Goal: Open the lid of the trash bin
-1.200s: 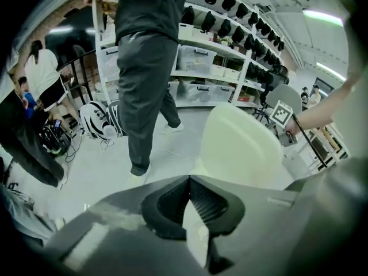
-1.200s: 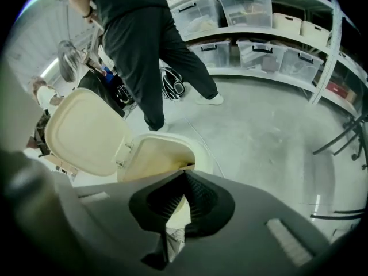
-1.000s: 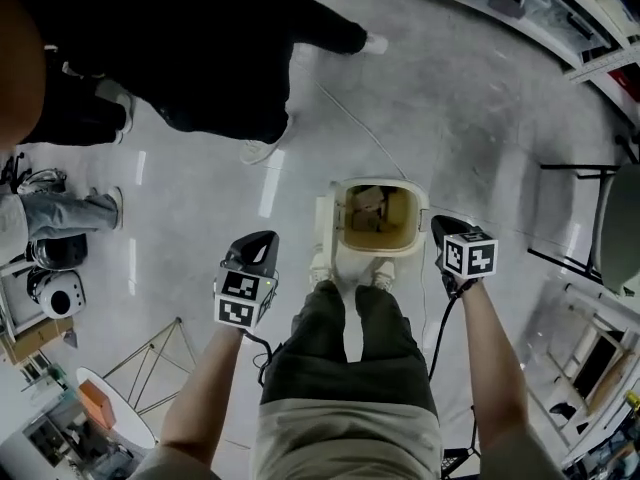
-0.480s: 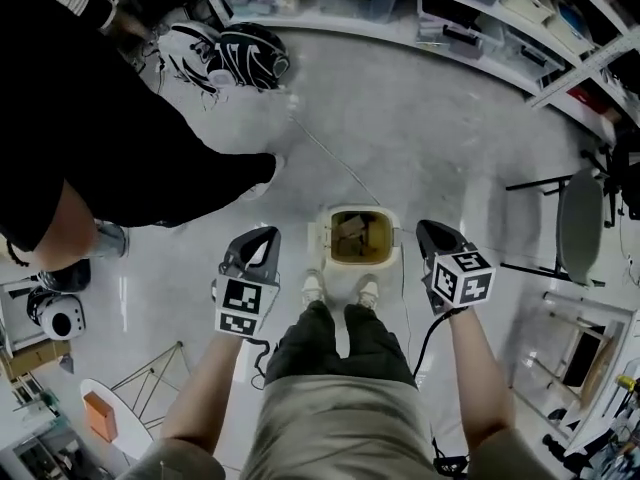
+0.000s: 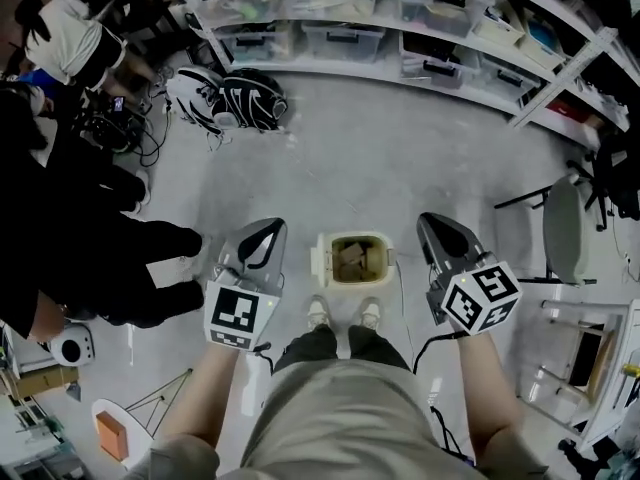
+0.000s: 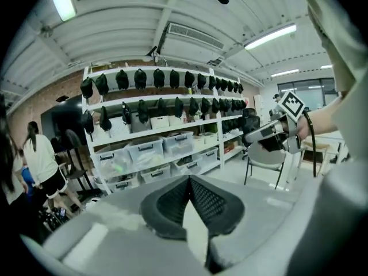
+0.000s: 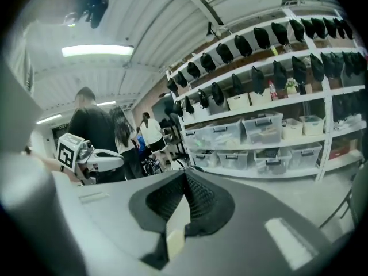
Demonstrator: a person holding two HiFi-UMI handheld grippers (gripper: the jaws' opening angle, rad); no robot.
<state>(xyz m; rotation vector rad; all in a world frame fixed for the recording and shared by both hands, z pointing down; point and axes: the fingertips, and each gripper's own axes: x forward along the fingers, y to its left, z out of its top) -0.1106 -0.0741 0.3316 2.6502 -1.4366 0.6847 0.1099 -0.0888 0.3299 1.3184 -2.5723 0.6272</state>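
Note:
The small cream trash bin (image 5: 382,258) stands on the grey floor just ahead of my shoes. Its lid (image 5: 319,259) is swung up at the left side, and brownish rubbish shows inside. My left gripper (image 5: 264,231) hangs high at the bin's left, well above it, jaws shut with nothing between them. My right gripper (image 5: 431,224) hangs at the bin's right, also shut and empty. The left gripper view shows its pads (image 6: 201,197) closed at the tip, pointing level at the shelves. The right gripper view shows the same for its pads (image 7: 198,197).
Shelves with clear plastic boxes (image 5: 330,8) run along the far wall. Two helmets (image 5: 225,98) lie on the floor at back left. People in dark clothes (image 5: 90,258) stand close at the left. A chair (image 5: 565,230) is at the right.
The head view has risen, so the bin looks smaller and farther below. Both grippers have lifted up level. The person in black has moved off to the left.

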